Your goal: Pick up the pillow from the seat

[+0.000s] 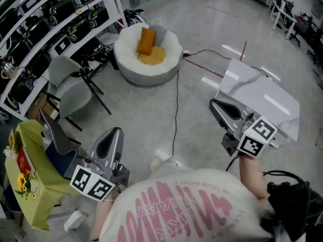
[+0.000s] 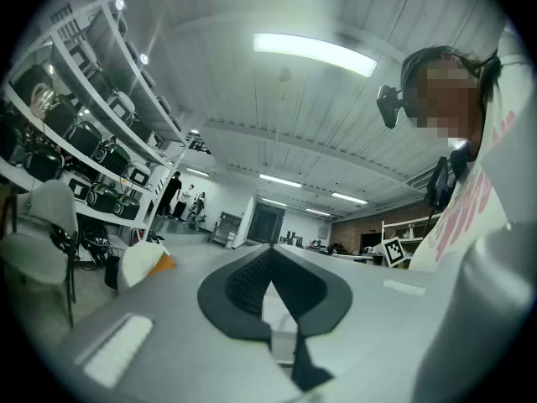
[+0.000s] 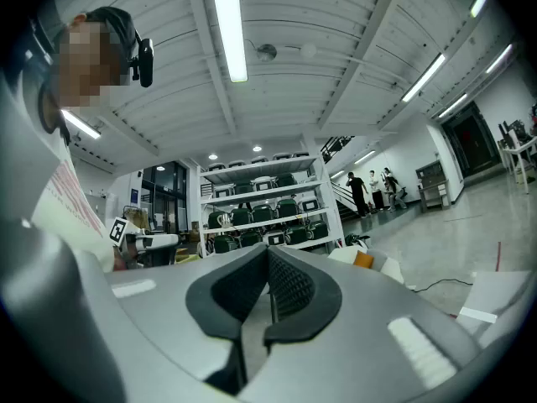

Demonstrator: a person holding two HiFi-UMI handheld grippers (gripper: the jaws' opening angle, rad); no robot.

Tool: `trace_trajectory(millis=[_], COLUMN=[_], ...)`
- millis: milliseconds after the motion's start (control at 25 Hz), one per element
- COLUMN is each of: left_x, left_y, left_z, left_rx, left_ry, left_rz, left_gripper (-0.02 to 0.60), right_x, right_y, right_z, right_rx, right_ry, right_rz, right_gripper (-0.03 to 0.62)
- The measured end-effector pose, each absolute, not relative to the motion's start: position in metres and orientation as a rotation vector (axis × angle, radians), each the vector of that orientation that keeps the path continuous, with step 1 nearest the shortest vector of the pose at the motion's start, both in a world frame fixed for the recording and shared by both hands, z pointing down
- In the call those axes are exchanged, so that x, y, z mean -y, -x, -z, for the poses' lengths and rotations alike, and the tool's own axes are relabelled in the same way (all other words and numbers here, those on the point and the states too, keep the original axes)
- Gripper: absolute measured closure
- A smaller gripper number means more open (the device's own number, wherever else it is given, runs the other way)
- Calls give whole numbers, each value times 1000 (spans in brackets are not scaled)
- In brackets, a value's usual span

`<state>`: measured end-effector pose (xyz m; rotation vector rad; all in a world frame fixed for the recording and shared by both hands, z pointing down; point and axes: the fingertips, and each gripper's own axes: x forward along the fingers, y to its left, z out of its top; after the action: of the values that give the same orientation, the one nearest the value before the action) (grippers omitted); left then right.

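Observation:
An orange pillow point(image 1: 146, 41) leans upright on a round white seat point(image 1: 126, 59) with a yellow cushion point(image 1: 154, 57), far across the floor in the head view. The seat with its orange pillow point(image 2: 164, 263) also shows small at the left of the left gripper view, and the pillow point(image 3: 362, 259) at mid-right of the right gripper view. My left gripper point(image 1: 112, 133) is held low at the left, jaws shut and empty. My right gripper point(image 1: 216, 105) is at the right, also shut with nothing in it. Both are well short of the seat.
Shelves of dark cases point(image 1: 55, 19) line the left. A grey chair point(image 1: 70, 87) and a yellow-green covered table with flowers point(image 1: 28, 180) stand at the left. A black cable point(image 1: 176, 105) crosses the floor. A white marbled table point(image 1: 262, 97) sits right. People point(image 3: 377, 187) stand far off.

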<state>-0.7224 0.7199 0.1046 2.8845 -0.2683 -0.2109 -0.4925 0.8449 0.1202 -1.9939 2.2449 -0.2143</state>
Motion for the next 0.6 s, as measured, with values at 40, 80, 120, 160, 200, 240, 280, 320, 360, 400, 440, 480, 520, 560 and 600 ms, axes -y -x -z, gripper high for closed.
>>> trace_trajectory(millis=[40,80,120,160,200,240,280,320,360,400,440,480,520,560,600], left_x=[-719,-718,-717,-716,-715,-714,-712,-709,-705,-701,-696,-692,-686,-679,-672], left_y=[723,723,724,724,724,724,724,724,724,723,722,721,719,715,712], left_z=[-106,-107,-107,-107,-107,-107,-107,-108,-110,-112,-114,-116,-118,-119,-121], left_rx=[271,274,276,276,275,274,274,277,282,290,296,301,303,302,300], left_ry=[-2883,-2882,-2882,-2883,-2885,-2887,-2887,-2887,-2885,-2881,-2876,-2873,-2872,-2876,-2883], left_rz=[212,213,214,215,216,216,215,214,213,211,209,205,199,193,185], left_gripper=[571,571,571,571,571,571,571,571,571,571,571,571,571,571,571], right_x=[-845,-845,-844,-843,-842,-841,-839,-837,-834,-830,-826,-822,-817,-811,-805], right_y=[492,492,492,492,492,492,491,490,488,487,485,483,482,480,478], right_z=[-121,-122,-123,-123,-122,-122,-121,-122,-122,-123,-125,-127,-128,-128,-129], right_rx=[-2246,-2247,-2248,-2249,-2248,-2246,-2242,-2239,-2238,-2237,-2237,-2239,-2240,-2239,-2233], right_ry=[1996,1998,1999,1999,1999,2001,2003,2005,2008,2011,2013,2011,2004,1995,1988], right_rz=[215,216,216,216,216,216,216,216,215,213,211,211,210,209,207], right_gripper=[589,589,589,589,589,589,589,589,589,588,588,588,588,588,588])
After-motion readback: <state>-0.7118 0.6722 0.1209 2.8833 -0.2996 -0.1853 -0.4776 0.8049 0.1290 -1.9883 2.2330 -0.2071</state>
